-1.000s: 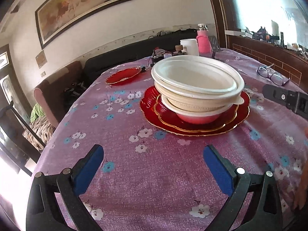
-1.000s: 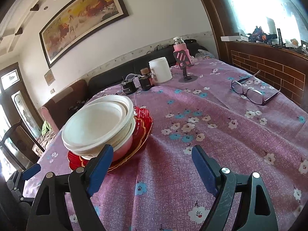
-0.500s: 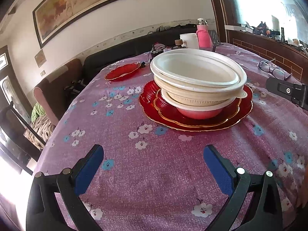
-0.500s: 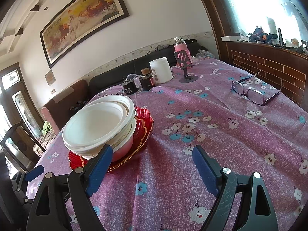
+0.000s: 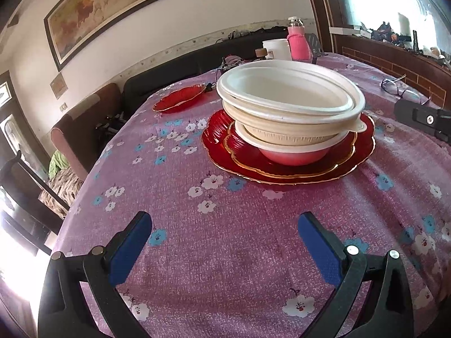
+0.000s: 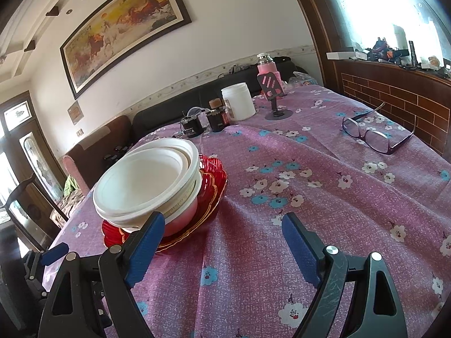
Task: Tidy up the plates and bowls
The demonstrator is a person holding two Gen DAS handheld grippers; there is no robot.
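Looming larger than a second ago, the bowl stack (image 5: 290, 107) faces the left gripper (image 5: 224, 242); both grippers' jaws gape empty, right gripper (image 6: 222, 242) unmoved.

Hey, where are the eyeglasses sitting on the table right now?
The eyeglasses lie on the floral tablecloth at the right of the right wrist view, near the brick wall ledge, well apart from the stacked bowls.

Cream bowls (image 5: 290, 104) nest upright atop a pink bowl (image 5: 293, 155) on stacked red plates (image 5: 220, 140); another red plate (image 5: 179, 100) lies apart.
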